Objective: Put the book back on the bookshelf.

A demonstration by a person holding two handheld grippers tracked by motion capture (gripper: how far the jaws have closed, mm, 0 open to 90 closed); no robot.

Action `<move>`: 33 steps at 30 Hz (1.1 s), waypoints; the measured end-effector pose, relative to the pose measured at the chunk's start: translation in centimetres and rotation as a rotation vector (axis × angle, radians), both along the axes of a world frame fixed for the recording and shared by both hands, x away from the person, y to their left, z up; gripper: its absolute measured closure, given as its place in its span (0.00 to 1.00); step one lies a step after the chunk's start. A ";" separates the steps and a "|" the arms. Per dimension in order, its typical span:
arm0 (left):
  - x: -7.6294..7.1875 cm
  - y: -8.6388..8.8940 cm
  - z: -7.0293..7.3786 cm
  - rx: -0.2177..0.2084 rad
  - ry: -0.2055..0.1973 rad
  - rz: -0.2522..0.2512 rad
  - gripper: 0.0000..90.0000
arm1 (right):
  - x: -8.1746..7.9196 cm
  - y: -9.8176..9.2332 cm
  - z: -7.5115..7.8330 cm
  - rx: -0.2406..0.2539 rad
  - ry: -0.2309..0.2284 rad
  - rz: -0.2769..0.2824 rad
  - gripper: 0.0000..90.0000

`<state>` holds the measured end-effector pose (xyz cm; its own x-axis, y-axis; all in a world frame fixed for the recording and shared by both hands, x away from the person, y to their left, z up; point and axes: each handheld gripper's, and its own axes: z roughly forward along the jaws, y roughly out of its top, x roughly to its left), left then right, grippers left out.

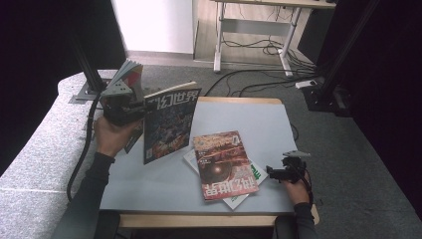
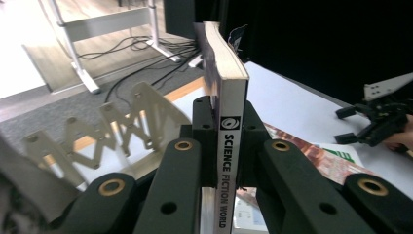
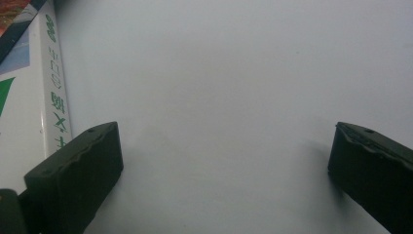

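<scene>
My left gripper (image 1: 142,110) is shut on the spine of a thick magazine (image 1: 169,122) and holds it upright above the table's left side. In the left gripper view the jaws (image 2: 226,117) clamp the white spine (image 2: 229,146), which reads "Science Fiction World". A red-covered magazine (image 1: 222,164) lies flat near the front, on top of a white and green book (image 1: 254,174). My right gripper (image 1: 275,173) rests open on the table just right of that book, also seen far right (image 2: 350,124). Its jaws (image 3: 224,165) stand wide over bare tabletop, with the book's edge (image 3: 29,97) beside the left one.
A metal zigzag book rack (image 2: 117,126) stands at the table's left edge with a book (image 1: 127,74) leaning in it. The pale table (image 1: 249,114) has a wooden rim. Cables (image 1: 259,79) and desk legs lie on the floor beyond; black posts flank both sides.
</scene>
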<state>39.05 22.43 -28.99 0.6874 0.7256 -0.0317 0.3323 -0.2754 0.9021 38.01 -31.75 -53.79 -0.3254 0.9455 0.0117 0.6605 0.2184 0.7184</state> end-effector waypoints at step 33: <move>0.9 5.7 0.3 -0.012 0.022 0.190 0.92 | 0.0 0.0 0.0 -0.001 -0.001 0.002 0.00</move>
